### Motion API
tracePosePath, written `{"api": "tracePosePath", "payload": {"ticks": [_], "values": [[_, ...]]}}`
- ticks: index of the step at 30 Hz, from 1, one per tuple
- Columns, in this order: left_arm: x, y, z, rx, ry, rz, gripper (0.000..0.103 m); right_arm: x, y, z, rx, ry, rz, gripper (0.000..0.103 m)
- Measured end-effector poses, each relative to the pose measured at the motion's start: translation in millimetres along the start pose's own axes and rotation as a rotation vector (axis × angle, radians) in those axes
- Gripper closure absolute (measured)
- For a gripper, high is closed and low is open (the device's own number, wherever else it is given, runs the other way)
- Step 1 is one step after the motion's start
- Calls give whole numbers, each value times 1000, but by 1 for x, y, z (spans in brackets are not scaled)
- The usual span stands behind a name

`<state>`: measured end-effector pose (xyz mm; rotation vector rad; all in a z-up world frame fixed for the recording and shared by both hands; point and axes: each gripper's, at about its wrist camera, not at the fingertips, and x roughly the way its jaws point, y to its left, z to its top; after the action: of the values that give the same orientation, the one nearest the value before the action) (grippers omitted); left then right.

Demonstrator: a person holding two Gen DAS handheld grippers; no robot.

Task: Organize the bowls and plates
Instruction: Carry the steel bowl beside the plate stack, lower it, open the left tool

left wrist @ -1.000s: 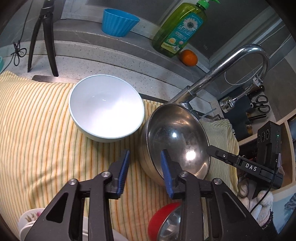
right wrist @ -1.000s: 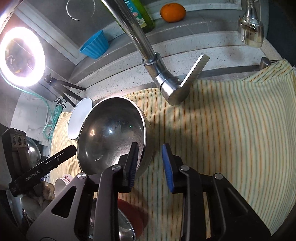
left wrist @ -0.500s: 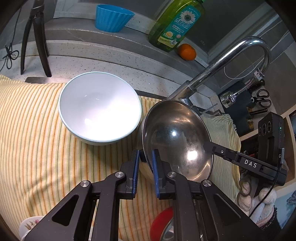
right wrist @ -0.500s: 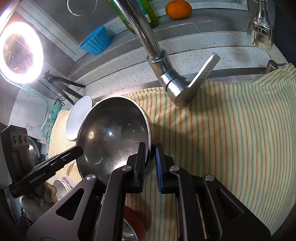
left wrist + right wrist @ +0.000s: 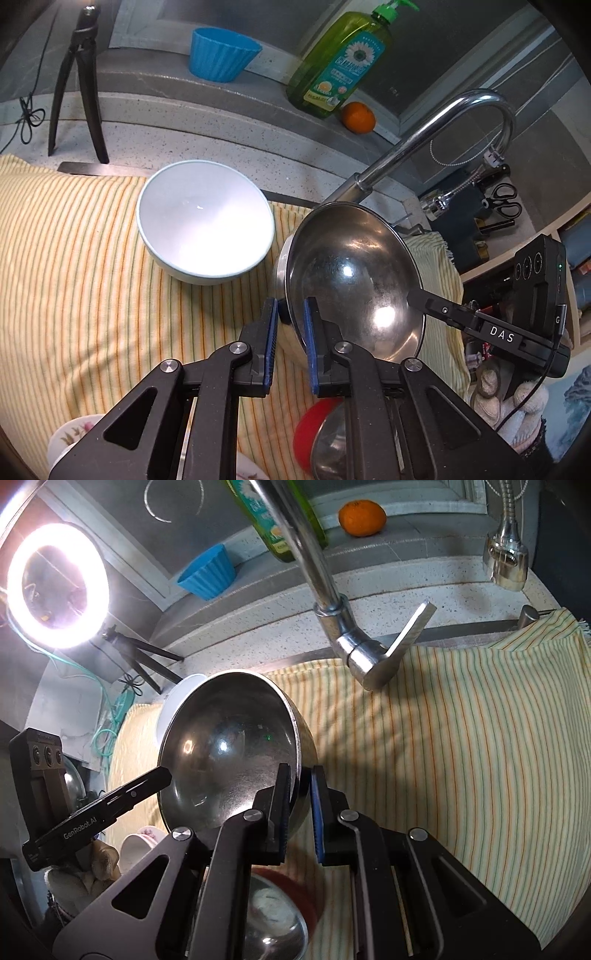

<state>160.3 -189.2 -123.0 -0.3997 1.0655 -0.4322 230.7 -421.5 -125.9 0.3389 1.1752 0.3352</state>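
A large steel bowl (image 5: 354,280) sits tilted on the yellow striped cloth (image 5: 74,258); it also shows in the right wrist view (image 5: 229,753). My left gripper (image 5: 290,325) is shut on its left rim. My right gripper (image 5: 301,794) is shut on its right rim. A white bowl (image 5: 205,221) stands upright on the cloth just left of the steel bowl, its edge showing in the right wrist view (image 5: 177,698). A red-and-steel bowl (image 5: 321,435) lies below my grippers, also in the right wrist view (image 5: 277,912).
The tap (image 5: 436,140) arches behind the steel bowl; its lever (image 5: 406,631) hangs over the cloth. A blue cup (image 5: 221,53), soap bottle (image 5: 343,59) and orange (image 5: 357,117) stand on the ledge. A floral dish (image 5: 70,435) sits near left. A ring light (image 5: 57,587) stands left.
Both grippers closed from open onto opposite rims of the steel bowl. The bowl now looks tilted up slightly.
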Motion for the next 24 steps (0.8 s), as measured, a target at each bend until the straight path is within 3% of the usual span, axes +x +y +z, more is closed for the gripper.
{"api": "tracePosePath", "payload": {"ticks": [12,24], "values": [[-69,21,-13,15,-88,-5,91,-26,62,-20,-48,-53,33,92],[-132,73,-34,-51,-155,38,91,-14,139,-45,-124,-32,86,92]]}}
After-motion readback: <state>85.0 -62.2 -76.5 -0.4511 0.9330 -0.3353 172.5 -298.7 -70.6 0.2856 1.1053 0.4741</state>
